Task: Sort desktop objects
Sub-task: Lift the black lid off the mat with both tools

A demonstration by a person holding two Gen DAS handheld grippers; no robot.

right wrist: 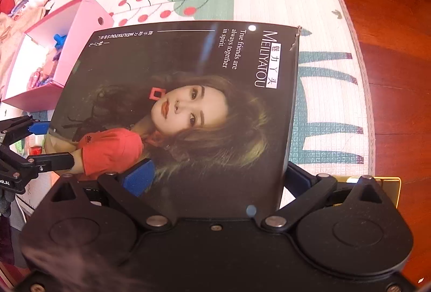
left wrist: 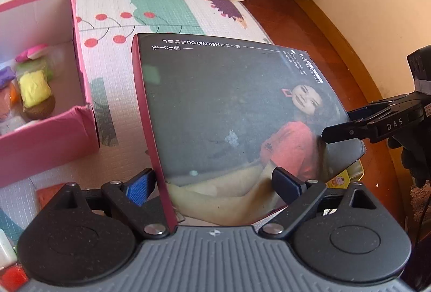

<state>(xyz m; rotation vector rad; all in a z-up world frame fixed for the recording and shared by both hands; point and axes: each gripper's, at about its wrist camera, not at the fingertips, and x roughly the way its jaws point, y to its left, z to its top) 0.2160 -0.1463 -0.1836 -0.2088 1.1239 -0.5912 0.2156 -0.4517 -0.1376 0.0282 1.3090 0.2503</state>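
The left gripper (left wrist: 212, 185) straddles one end of a dark printed lid (left wrist: 237, 125), pads against its red rim; the right gripper (right wrist: 218, 179) grasps the opposite end the same way. The lid hangs between them above the play mat (left wrist: 167, 4), beside an open pink box (left wrist: 80, 114) of small toys. It looks like light, stiff cardboard with a glossy, likely slippery top and one frayed corner, so the side walls probably give the safest hold.

Dark box lid (left wrist: 229, 117) hides the mat and yellow item (left wrist: 347, 179) beneath; pink box (left wrist: 48, 136) cut by left edge, its bagged contents (left wrist: 29, 92) blurred.
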